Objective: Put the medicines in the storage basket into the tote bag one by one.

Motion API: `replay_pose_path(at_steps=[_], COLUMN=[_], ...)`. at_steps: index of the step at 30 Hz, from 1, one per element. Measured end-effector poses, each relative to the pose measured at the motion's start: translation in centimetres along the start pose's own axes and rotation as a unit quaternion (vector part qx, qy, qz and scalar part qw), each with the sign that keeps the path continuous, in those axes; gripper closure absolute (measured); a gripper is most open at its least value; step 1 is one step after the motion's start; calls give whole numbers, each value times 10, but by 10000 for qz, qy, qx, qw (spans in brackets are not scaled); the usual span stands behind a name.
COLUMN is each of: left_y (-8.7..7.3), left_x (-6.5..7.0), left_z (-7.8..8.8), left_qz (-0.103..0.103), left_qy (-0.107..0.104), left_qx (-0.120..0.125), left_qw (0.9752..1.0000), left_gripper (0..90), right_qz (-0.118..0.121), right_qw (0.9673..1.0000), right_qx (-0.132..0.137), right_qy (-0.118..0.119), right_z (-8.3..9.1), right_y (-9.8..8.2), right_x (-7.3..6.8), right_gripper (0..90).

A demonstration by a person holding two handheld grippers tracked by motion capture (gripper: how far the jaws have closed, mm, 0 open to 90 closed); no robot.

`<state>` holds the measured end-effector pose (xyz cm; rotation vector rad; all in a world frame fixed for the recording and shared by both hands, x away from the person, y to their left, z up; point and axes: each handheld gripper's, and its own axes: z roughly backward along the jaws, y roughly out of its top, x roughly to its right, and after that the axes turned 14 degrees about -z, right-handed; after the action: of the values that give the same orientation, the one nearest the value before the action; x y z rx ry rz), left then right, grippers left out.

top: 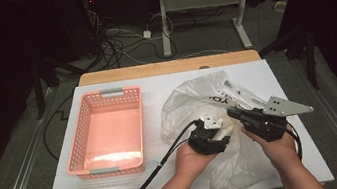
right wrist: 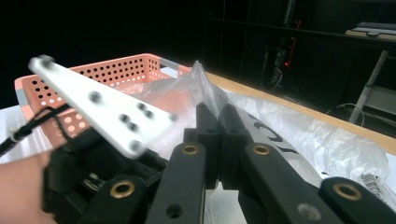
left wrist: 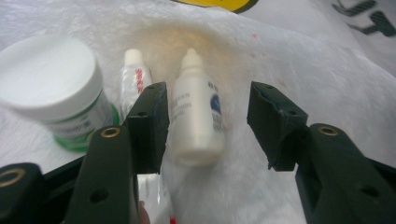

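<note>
A clear plastic bag (top: 192, 98) lies crumpled on the white table top. In the left gripper view I look into the bag (left wrist: 308, 60). A white dropper bottle (left wrist: 196, 121) lies between the spread jaws of my left gripper (left wrist: 208, 100), close to the left jaw and well apart from the right one. Beside it lie a white-lidded jar (left wrist: 49, 79) with a green label and a small tube (left wrist: 135, 74). My right gripper (right wrist: 218, 114) is shut on a raised fold of the bag (right wrist: 198, 84), holding it up. In the high view both grippers, left (top: 218, 136) and right (top: 232, 111), sit at the bag's near side.
A pink perforated basket (top: 77, 138) with nothing in it stands to the left of the bag, also seen in the right gripper view as the basket (right wrist: 116, 70). Cables trail from the left gripper toward the table's front edge. Dark floor and desk legs lie beyond the table.
</note>
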<state>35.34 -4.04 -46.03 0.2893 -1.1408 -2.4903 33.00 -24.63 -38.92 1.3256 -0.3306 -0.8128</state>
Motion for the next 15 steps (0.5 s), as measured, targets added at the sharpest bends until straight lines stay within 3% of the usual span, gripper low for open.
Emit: replay_pose_path(at_steps=[7,15], left_y=[-26,-56], left_x=[4,12], left_z=[33,64], left_qz=[75,-23], left_qy=[14,83], left_qx=[216,101], left_qw=[9997,9999], left_gripper=[469,455], right_qz=[31,44], right_qw=[10000,10000], right_qx=[11,-16], right_qy=[-20,-28], right_z=[1,1], right_y=[0,0], right_x=[-1,-3], right_gripper=[900,900])
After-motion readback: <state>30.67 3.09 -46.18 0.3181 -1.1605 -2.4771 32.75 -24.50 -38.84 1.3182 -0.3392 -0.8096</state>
